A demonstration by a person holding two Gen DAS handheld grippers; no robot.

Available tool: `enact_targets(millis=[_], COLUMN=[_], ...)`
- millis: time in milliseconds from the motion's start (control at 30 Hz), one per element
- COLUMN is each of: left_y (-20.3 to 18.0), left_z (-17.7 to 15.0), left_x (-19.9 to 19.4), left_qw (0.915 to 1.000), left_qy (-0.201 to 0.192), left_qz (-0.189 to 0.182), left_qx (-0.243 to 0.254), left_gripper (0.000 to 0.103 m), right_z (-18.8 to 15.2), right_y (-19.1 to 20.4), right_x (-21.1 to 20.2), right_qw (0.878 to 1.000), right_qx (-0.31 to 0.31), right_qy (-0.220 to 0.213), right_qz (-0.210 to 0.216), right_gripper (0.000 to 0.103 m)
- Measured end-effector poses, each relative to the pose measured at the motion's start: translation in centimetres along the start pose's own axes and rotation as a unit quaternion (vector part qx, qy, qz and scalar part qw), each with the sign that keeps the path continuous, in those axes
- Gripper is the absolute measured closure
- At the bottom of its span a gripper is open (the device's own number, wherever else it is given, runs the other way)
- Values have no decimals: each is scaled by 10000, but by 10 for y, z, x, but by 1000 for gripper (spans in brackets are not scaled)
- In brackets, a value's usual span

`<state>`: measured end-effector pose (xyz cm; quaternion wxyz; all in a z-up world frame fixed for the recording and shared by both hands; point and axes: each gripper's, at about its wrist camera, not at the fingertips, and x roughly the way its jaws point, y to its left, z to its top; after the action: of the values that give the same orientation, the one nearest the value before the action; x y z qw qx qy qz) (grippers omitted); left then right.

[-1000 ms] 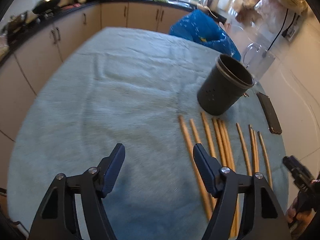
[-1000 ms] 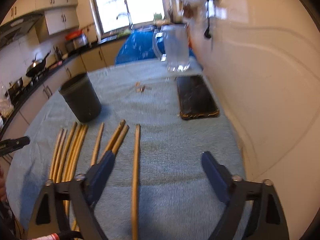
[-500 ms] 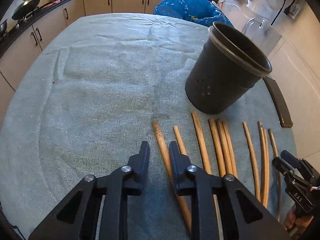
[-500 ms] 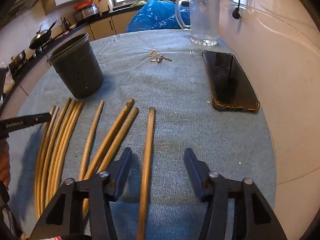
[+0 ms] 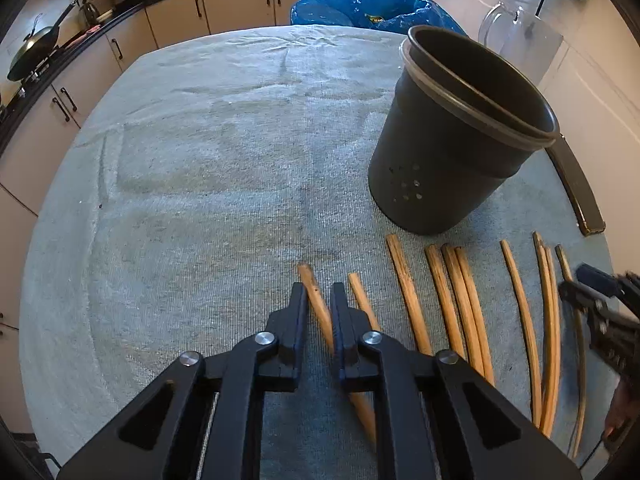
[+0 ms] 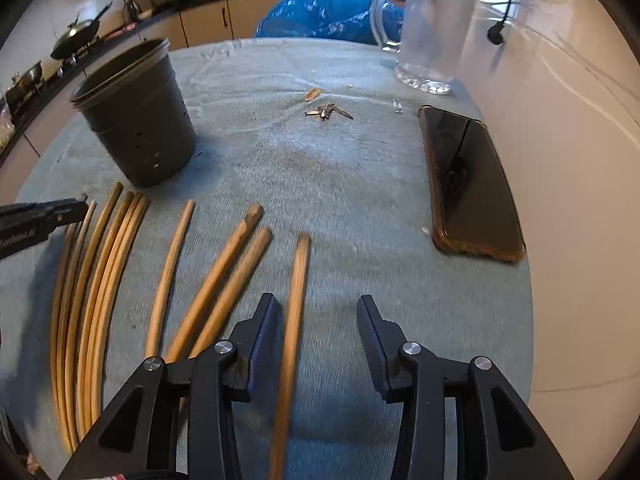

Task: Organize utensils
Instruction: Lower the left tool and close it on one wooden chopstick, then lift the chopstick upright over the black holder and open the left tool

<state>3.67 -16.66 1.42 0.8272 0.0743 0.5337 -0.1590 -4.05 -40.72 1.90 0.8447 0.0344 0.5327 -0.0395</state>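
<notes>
While clamping, left hand-held gripper [image 5: 319,312] on chopstick [image 5: 316,300]

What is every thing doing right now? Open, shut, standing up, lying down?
left gripper: shut on the leftmost chopstick
right gripper: open, straddling the rightmost chopstick
other chopsticks: lying flat on the cloth
dark holder: upright, looks empty
phone: lying flat, screen dark
glass pitcher: upright; contents unclear
</notes>
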Motion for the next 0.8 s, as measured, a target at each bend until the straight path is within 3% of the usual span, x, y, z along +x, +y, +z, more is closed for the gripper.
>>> enact_targets(millis=[33,67,267,567,800], left_y=[3,5,7,5,0], left_z=[-2,-5,-31,-63,-63], left_x=[-3,-8,-70,-161,-211], left_qw=[9999,9998,9960,9782,9609], left_qy=[-8,-63,-791,-1877,-2478], left_qz=[-73,-101,-425,-888,-1237], left_qx=[-83,-141,-34,61,-25], left_gripper=[97,97,97,97,97], right_z=[6,11,5,-33,-27], right_y=[1,3,11,9,18], right_x=[2,4,-6,-80,-135], right_qw=[9999,9998,9998,9893,9732], right_qx=[-30,-87,-127,392,548], right_qy=[83,148,-21,-1201,-2014], right_qz=[49,64,123,734,965], right_gripper=[75,94,96,96,96])
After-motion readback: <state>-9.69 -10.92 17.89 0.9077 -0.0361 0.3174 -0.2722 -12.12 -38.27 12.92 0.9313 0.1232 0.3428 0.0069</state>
